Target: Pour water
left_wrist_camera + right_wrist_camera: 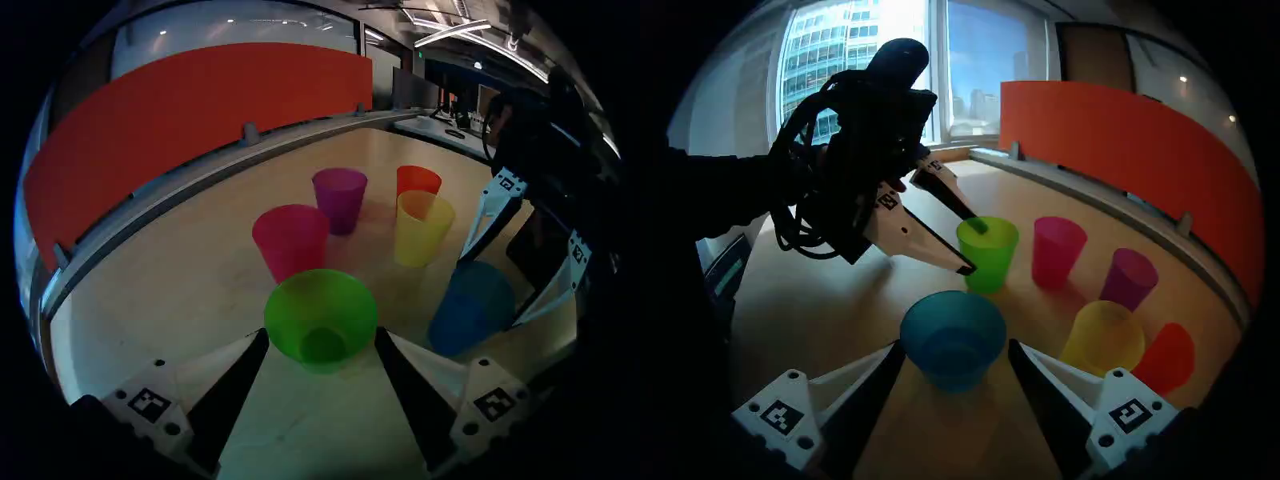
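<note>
Found left tool (320, 331) spread to either side of green cup (321, 318), and right tool (954, 346) likewise spread about blue cup (952, 340), both cups upright on desk (184, 280); could not determine firm finger contact on either cup. Noted farther off pink cup (291, 238), purple cup (339, 198), yellow cup (422, 226) and red cup (418, 179), upright, with orange screen (200, 112) behind. Judged task at its outset: nothing lifted or tilted, water not discernible, grasp, lift and pour outstanding.
</note>
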